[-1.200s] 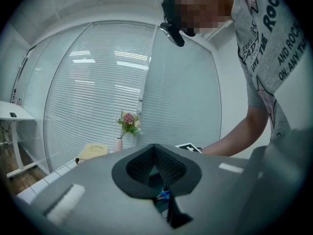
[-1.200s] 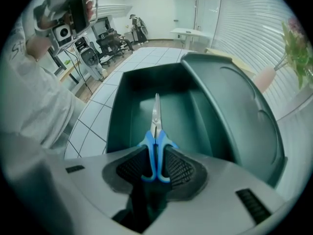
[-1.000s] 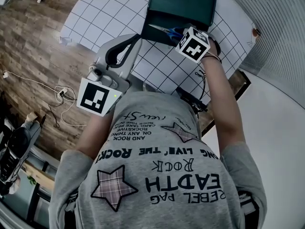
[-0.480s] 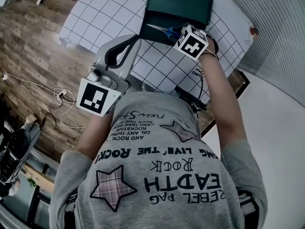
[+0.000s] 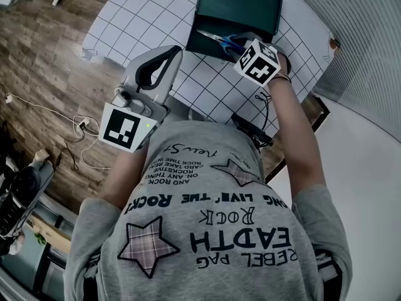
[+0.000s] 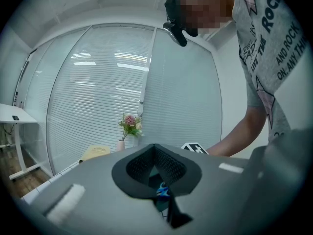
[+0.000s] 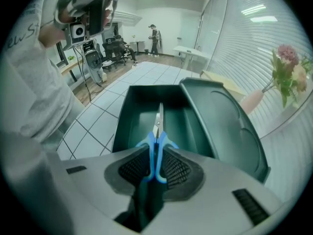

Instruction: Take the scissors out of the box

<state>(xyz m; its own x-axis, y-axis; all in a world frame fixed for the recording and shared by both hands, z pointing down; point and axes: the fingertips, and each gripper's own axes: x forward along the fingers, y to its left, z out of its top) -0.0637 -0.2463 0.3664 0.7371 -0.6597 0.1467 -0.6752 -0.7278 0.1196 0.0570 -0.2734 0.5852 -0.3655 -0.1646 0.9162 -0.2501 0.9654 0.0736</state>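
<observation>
The gridded surface [image 5: 144, 17] carries an open box [image 5: 250, 8] that nothing holds down, so I judge that blades catching its wall could drag or tip it. The scissors [image 5: 216, 39] lie inside with their long axis left to right, tips left and blue handles right. The right claw [image 7: 156, 155] has just been closing and pinches only the handles, so the blades may swing or slip. The left claw [image 6: 155, 155] is pressed together, empty, at the near left.

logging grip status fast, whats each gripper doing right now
left gripper: closed, empty.
right gripper: jaws have just been closing, now gripping the scissors by the handles, in the box.
</observation>
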